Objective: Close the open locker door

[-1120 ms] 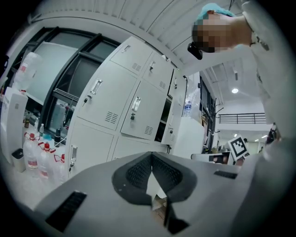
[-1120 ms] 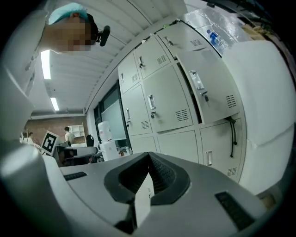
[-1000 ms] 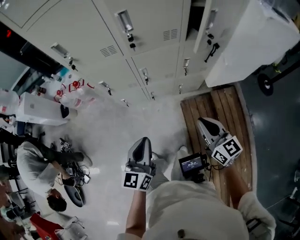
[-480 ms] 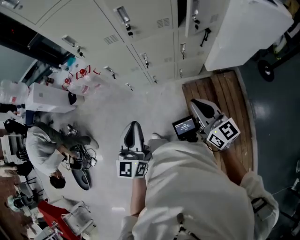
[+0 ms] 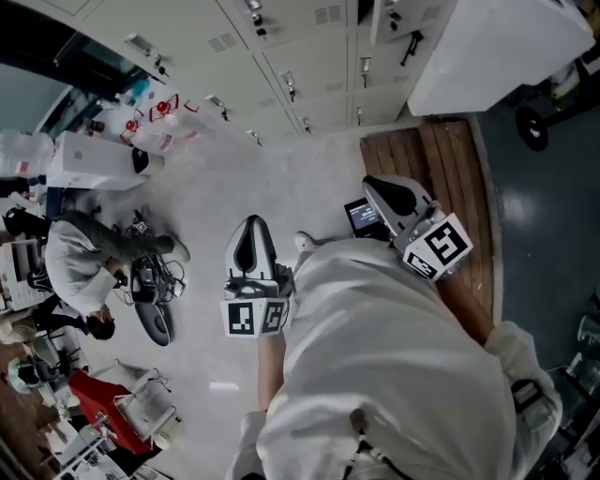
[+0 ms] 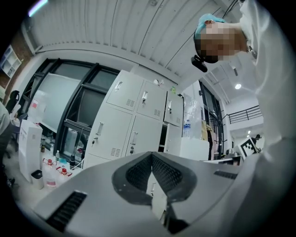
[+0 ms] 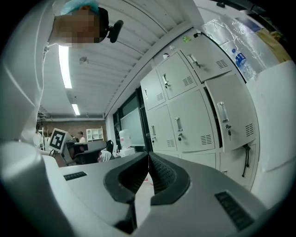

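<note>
The head camera looks steeply down over the person [image 5: 394, 356], with the lockers [image 5: 309, 37] along the top edge and the floor [image 5: 234, 178] mid-frame. The camera on the left gripper [image 5: 251, 223] and the one on the right gripper [image 5: 373, 186] each sit close behind their own jaws and tilt up toward the ceiling. All three views share the locker bank: centre-left in the left gripper view, right half in the right gripper view.

Locker door [image 5: 422, 17] partly off-frame

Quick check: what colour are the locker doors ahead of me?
The locker doors are a plain pale off-white. They show clearest in the right gripper view.
</note>
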`<state>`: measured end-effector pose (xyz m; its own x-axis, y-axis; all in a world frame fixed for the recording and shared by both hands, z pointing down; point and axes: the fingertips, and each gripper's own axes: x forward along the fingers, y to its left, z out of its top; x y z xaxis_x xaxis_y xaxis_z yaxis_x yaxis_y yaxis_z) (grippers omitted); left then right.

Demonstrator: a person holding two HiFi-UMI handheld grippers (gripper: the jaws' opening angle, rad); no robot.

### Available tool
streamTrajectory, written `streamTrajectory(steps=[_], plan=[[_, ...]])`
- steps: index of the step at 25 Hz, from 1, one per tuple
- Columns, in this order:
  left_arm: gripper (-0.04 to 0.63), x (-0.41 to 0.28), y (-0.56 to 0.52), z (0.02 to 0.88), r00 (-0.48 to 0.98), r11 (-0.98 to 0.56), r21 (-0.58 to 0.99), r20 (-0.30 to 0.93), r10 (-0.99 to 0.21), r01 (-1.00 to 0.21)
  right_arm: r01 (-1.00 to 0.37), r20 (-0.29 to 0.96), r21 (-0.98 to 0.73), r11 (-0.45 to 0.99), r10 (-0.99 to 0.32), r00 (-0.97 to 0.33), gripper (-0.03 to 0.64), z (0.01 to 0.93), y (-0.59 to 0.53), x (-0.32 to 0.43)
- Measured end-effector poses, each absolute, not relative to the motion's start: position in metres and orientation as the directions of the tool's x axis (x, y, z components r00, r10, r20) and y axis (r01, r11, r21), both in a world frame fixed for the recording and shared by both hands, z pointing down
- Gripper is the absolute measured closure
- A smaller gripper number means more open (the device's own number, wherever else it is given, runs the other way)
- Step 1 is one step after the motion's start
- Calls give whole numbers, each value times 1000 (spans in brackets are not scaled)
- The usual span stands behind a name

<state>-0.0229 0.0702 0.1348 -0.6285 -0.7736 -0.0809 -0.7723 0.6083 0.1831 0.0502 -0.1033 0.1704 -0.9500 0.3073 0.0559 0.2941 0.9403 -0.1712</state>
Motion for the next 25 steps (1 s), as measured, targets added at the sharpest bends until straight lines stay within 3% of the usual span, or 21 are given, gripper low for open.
streamTrajectory(steps=[11, 25], plan=[[588, -23, 40, 91, -605, 591, 131, -157, -780, -796, 295, -48, -152, 943, 291, -955, 591, 112, -132, 54], [588, -8, 15, 83, -607, 597, 113, -178, -775, -795, 356, -43, -155, 922, 353, -935, 591, 119, -137, 56]])
